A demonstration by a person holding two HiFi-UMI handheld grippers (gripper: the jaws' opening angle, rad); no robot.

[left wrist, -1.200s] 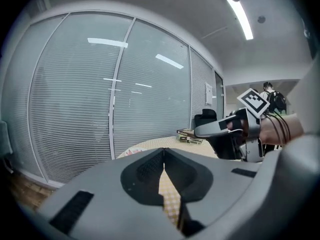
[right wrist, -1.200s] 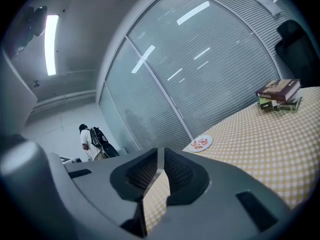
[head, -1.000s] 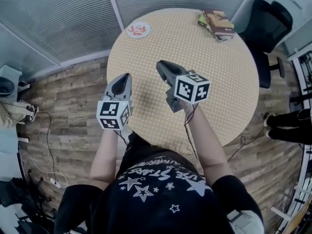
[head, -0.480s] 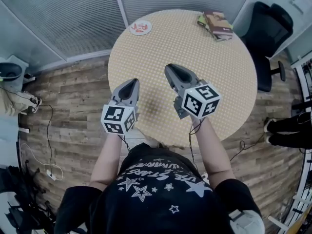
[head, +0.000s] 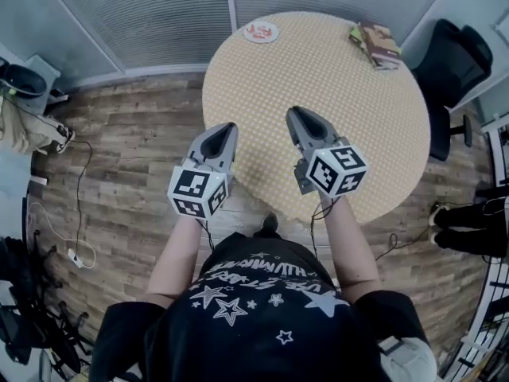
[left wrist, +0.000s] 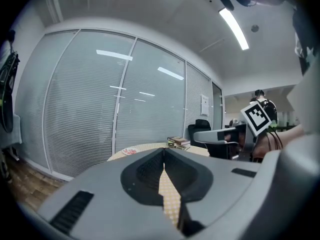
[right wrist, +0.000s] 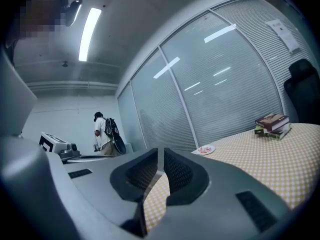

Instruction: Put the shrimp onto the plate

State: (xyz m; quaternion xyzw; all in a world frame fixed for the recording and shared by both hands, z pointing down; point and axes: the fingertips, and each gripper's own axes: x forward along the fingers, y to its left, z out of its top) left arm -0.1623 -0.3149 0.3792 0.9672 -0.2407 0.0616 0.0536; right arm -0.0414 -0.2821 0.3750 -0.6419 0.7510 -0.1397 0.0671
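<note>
A white plate [head: 261, 32] with pink-red shrimp on it sits at the far edge of the round table [head: 350, 118], which has a yellow checked cloth. The plate shows small in the left gripper view [left wrist: 131, 151] and in the right gripper view [right wrist: 205, 149]. My left gripper [head: 223, 129] hovers beside the table's near-left edge, over the floor, shut and empty. My right gripper [head: 297, 114] is above the near part of the table, also shut with nothing in it. Both are far from the plate. Each gripper's own view shows its jaws pressed together, the left gripper [left wrist: 163, 153] and the right gripper [right wrist: 160, 154].
A stack of books [head: 377, 43] lies at the far right of the table. A black office chair [head: 450, 50] stands to the right. Blinds-covered glass walls run behind. Cables [head: 60, 229] trail on the wooden floor at left. A person with a backpack [right wrist: 106, 132] stands far off.
Both grippers have drawn back toward the table's near edge, away from the plate. The head view has shifted, so the table now sits further right. The jaws stayed shut.
</note>
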